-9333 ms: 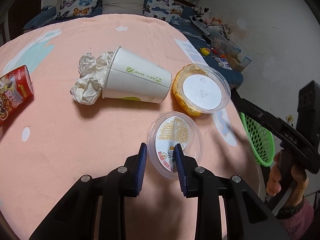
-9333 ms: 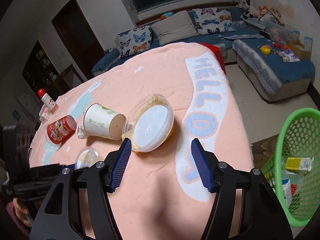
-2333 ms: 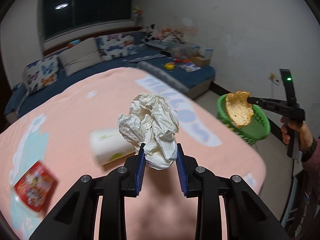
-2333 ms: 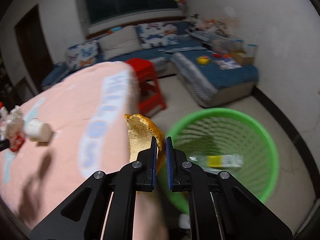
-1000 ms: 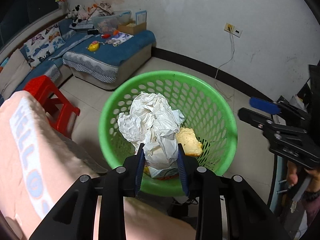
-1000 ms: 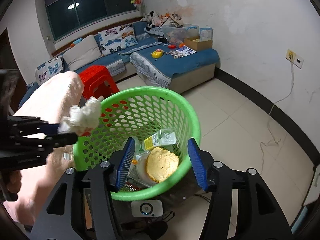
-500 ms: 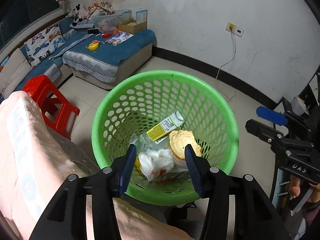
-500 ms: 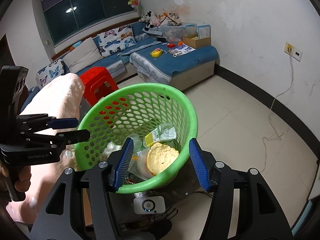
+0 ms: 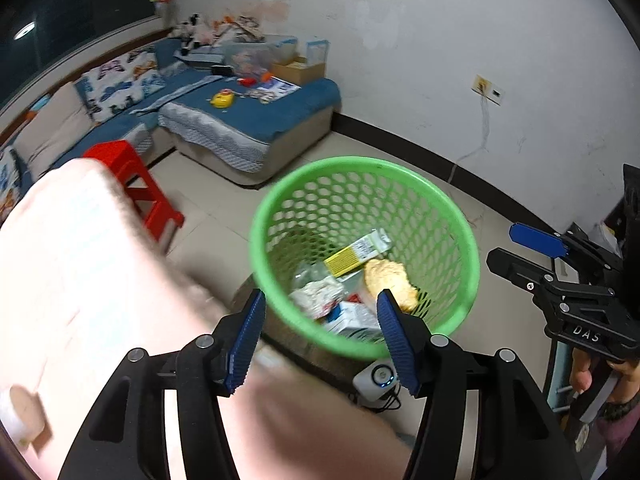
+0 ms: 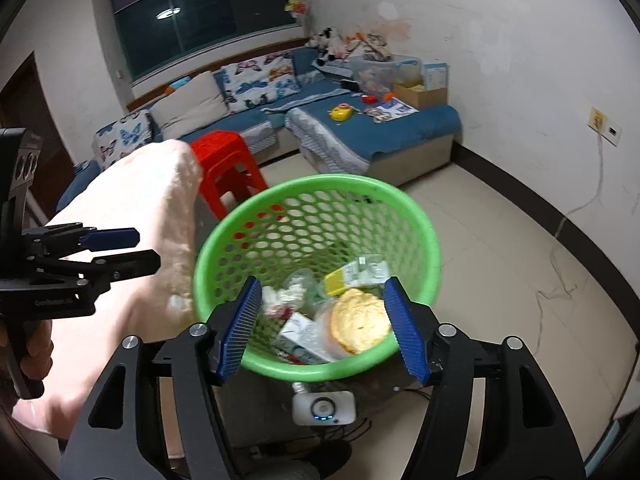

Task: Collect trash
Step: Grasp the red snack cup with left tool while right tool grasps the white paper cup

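A green mesh basket (image 9: 400, 172) (image 10: 420, 224) stands on the floor beside the pink-covered table (image 9: 72, 264) (image 10: 132, 208). It holds the crumpled tissue (image 9: 316, 294) (image 10: 282, 294), the yellow-crusted lid (image 9: 390, 280) (image 10: 360, 326), a yellow carton (image 9: 356, 254) (image 10: 352, 274) and a white carton (image 10: 304, 338). My left gripper (image 9: 322, 340) is open and empty above the basket's near rim. My right gripper (image 10: 324, 330) is open and empty over the basket. A paper cup (image 9: 18, 416) lies on the table at the lower left.
A red plastic stool (image 9: 136, 192) (image 10: 228, 168) stands between table and basket. A blue sofa (image 9: 240, 120) (image 10: 360, 128) with toys lines the far wall. A small white device (image 9: 376, 380) (image 10: 322, 408) with cables sits on the floor under the basket. Bare tile floor lies right of the basket.
The left gripper let the tissue fall into the basket and opened wide. It has since drawn back towards the table, so the basket sits further right. The right gripper stays open over the basket.
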The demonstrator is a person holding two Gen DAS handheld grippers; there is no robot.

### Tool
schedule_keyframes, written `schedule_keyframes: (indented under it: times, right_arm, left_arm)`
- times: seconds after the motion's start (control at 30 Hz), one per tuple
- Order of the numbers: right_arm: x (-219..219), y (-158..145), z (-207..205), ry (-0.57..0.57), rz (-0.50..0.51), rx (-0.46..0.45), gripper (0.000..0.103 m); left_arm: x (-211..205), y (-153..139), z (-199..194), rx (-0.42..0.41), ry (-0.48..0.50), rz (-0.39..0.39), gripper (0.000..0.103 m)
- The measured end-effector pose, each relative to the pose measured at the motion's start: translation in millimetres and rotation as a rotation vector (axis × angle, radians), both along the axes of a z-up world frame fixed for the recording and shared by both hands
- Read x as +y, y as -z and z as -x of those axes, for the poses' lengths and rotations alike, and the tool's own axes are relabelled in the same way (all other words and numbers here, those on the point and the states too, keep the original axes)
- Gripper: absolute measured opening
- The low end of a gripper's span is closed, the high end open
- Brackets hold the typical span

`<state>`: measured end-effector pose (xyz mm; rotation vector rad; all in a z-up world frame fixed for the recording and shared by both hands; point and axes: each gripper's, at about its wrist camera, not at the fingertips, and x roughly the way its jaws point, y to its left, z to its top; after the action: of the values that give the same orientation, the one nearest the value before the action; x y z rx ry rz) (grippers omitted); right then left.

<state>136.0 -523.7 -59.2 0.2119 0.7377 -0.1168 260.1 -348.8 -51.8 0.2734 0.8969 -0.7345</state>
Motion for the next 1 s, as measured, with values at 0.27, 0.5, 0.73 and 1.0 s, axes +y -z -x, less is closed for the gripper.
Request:
schedule_keyframes:
  times: [0.27, 0.5, 0.73, 1.0]
  right_arm:
    - [66.1, -9.3, -20.2, -0.18, 0.008, -0.003, 0.071]
    - [140.6, -15.2, -48.7, -0.404, 0.019, 0.011, 0.074]
    - [217.1, -18.6, -82.3, -0.627, 0.015, 0.036, 0.077]
    - [308.5, -18.6, -115.1, -0.845, 0.12, 0.039, 0.078]
  left_arm:
    - [82.1, -15.3, 19.3, -0.021, -0.105, 0.022, 0.06]
    - [174.3, -18.6, 35.2, -0.031, -0.229, 0.021, 0.063]
    - [270.8, -23.6, 43.2, -0.054, -0.384, -0.028, 0.068]
    - [386.3, -33.5, 45.0, -0.082, -0.601, -0.059, 0.068]
